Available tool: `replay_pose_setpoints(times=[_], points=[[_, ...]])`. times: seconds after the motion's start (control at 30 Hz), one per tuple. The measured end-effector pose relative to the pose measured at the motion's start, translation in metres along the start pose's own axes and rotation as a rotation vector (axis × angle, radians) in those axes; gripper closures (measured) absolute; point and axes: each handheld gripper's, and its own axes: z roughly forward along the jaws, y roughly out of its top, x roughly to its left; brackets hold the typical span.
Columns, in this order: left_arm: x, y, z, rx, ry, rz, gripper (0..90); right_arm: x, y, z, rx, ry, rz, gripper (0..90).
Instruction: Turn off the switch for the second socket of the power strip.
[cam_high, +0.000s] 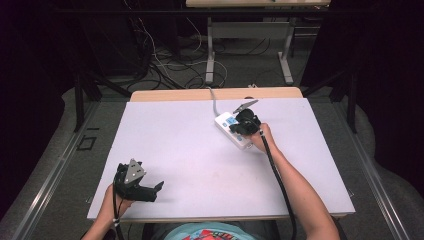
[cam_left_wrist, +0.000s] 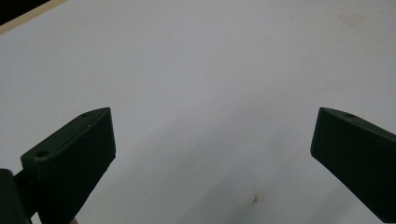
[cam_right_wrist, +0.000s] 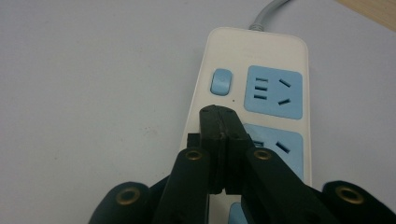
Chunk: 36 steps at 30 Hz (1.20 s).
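A white power strip (cam_high: 226, 123) (cam_right_wrist: 261, 51) with blue sockets (cam_right_wrist: 274, 92) and a blue switch (cam_right_wrist: 221, 81) lies right of the middle of the white table top (cam_high: 190, 150). My right gripper (cam_high: 246, 121) (cam_right_wrist: 219, 119) hangs over the strip. Its jaws are shut against each other with nothing between them, and their tips stand just below the switch. Whether the tips touch the strip I cannot tell. My left gripper (cam_high: 152, 177) (cam_left_wrist: 212, 135) rests near the front left corner, open wide over bare table with nothing between its fingers (cam_left_wrist: 70, 158).
The strip's grey cable (cam_high: 214, 102) runs over the table's far wooden edge (cam_high: 215, 94). Beyond stand another table's legs (cam_high: 210, 50) and loose cables on the floor (cam_high: 165, 70). A small brown stain (cam_left_wrist: 254, 199) marks the surface near the left gripper.
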Motion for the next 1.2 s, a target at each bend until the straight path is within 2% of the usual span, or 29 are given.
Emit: replay_pose_setpoints(times=[0.13,0.37,0.43,0.47,0.7,0.8,0.83,1.0,1.03,1.2], points=[[0.0000,0.0000,0.0004,0.000,-0.005,-0.003,0.0,-0.0011,-0.0007,0.0003,-0.005,0.013,0.004,90.0],[0.0003,-0.0001,0.0000,-0.004,-0.003,0.000,0.0,-0.0001,-0.0009,0.0009,-0.014,-0.001,-0.004,90.0],[0.0000,-0.0001,0.0000,-0.002,-0.005,-0.002,0.0,0.0027,-0.0010,-0.0002,0.004,-0.009,0.023,90.0],[-0.0001,0.0000,0.0000,-0.002,-0.004,-0.002,0.0,0.0012,-0.0010,0.0005,-0.005,-0.006,0.000,90.0],[-0.0004,0.0000,0.0002,-0.002,-0.005,-0.003,0.0,0.0014,-0.0014,0.0009,-0.010,-0.011,-0.017,90.0],[-0.0011,0.0001,0.0008,-0.004,-0.003,-0.003,0.0,0.0031,-0.0022,0.0005,-0.007,-0.015,0.005,90.0],[-0.0012,0.0002,0.0010,-0.006,-0.002,-0.001,0.0,0.0024,-0.0021,0.0012,-0.012,-0.017,-0.018,90.0],[-0.0015,0.0006,0.0008,-0.003,-0.001,0.002,0.0,0.0049,-0.0020,0.0013,-0.005,-0.025,-0.008,90.0],[-0.0015,0.0006,0.0007,-0.003,-0.001,0.002,0.0,0.0032,-0.0029,0.0020,-0.026,-0.021,-0.019,90.0],[-0.0013,0.0004,0.0009,-0.005,-0.001,-0.002,0.0,0.0029,-0.0027,0.0012,-0.017,-0.023,-0.018,90.0]])
